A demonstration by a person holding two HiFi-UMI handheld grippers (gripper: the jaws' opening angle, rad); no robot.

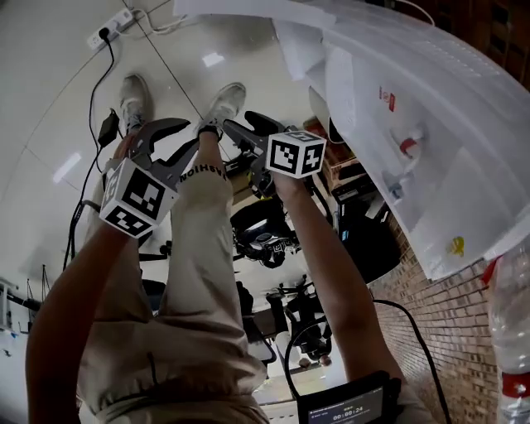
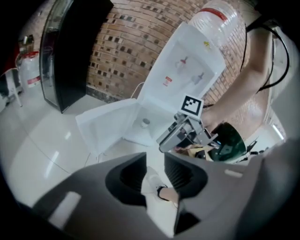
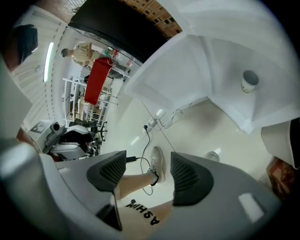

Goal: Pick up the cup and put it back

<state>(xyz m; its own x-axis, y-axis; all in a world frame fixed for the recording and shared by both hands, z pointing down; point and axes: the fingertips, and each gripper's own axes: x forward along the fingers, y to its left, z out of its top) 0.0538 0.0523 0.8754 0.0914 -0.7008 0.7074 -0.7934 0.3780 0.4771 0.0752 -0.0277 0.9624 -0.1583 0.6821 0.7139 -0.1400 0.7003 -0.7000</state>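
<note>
A small white cup (image 3: pixel 249 80) stands in the recess of the white water dispenser (image 3: pixel 206 70); the left gripper view shows the cup (image 2: pixel 146 123) there too. I cannot make it out in the head view. My left gripper (image 1: pixel 190 135) hovers over the person's lap, open, with only a shoe and the floor seen between its pads (image 2: pixel 155 168). My right gripper (image 1: pixel 238 121) is beside it, nearer the dispenser (image 1: pixel 414 124), open and empty (image 3: pixel 147 176). Its marker cube (image 2: pixel 191 105) shows in the left gripper view. Both grippers are well away from the cup.
The person's trousered legs (image 1: pixel 190 273) and shoes (image 1: pixel 224 103) fill the middle. A power strip (image 1: pixel 112 25) with a cable lies on the glossy white floor. A brick wall (image 2: pixel 126 42) and a black cabinet (image 2: pixel 70 51) stand behind the dispenser. Another person (image 3: pixel 84 54) stands far off.
</note>
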